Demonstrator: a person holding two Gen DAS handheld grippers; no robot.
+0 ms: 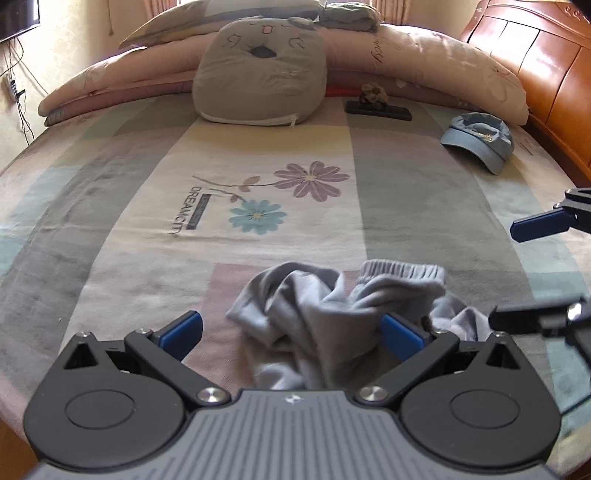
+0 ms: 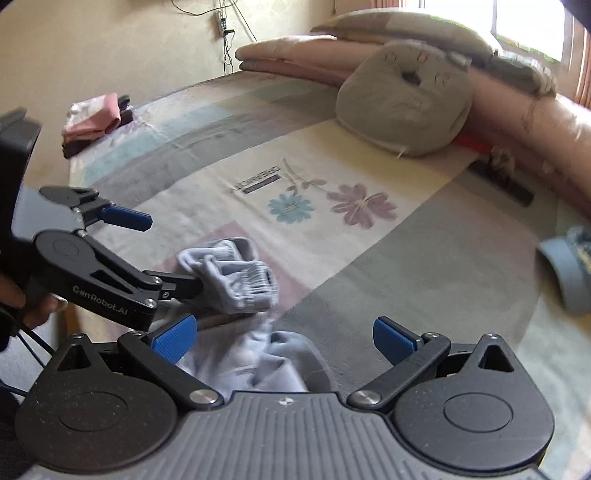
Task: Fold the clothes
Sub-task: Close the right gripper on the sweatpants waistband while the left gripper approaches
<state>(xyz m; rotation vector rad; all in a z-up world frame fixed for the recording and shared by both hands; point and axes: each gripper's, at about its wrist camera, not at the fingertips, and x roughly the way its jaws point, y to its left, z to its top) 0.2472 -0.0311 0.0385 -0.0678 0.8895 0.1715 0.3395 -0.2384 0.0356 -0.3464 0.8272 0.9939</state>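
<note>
Lying crumpled at 6 o'clock on the bedsheet (image 1: 110,206), the grey garment (image 1: 317,314) sits between the left gripper (image 1: 291,328)'s spread fingers; the right gripper (image 2: 284,336), at 3 o'clock, gapes wide above its edge, holding nothing.

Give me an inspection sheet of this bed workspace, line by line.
Surface: patchwork bedsheet with flower print and "DREAMCITY" lettering.
Job's things: crumpled grey garment with a ribbed elastic band, unfolded, near the front edge; folded pink and dark clothes stacked at the far corner.
Clutter: blue cap; grey face cushion; dark slab with a brownish lump on it; folded pink quilts.
Grippers: left gripper open, straddling the garment; right gripper open over the garment's near end.
Cables: wires and a power strip on the wall.
Surroundings: wooden headboard, curtained window.
</note>
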